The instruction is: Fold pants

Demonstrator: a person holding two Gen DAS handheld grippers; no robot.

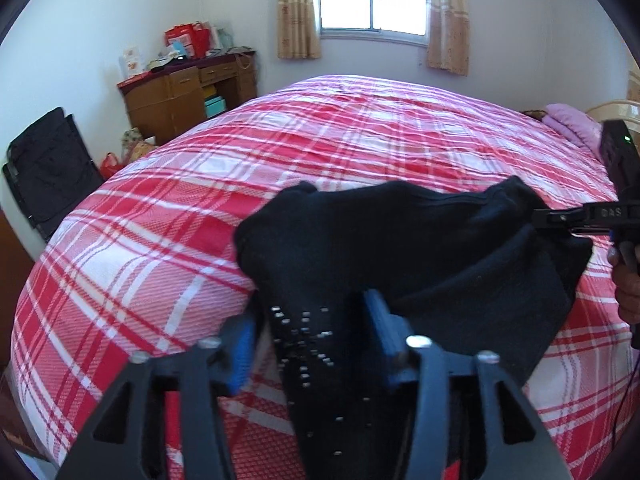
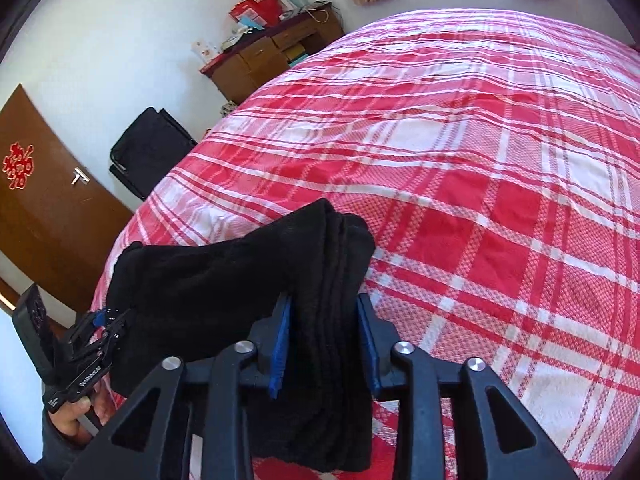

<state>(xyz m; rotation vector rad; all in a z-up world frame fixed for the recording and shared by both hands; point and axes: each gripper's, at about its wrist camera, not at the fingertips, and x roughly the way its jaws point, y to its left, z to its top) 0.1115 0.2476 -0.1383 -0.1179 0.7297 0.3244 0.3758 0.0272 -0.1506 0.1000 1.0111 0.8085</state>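
pants (image 1: 400,248) bundle slung between both grippers, low centre frame.
left gripper (image 1: 312,344) jaws wide, cloth loose between; right gripper (image 2: 324,344) partly parted, grip unclear.

You had black pants (image 1: 400,248) on a red, pink and white plaid bedspread (image 1: 360,140). Gripper pads (image 2: 282,340) were blue.

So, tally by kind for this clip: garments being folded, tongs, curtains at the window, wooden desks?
Black pants: 1
Tongs: 2, left tongs and right tongs
Curtains: 2, one on each side of the window
Wooden desk: 1
Total: 6
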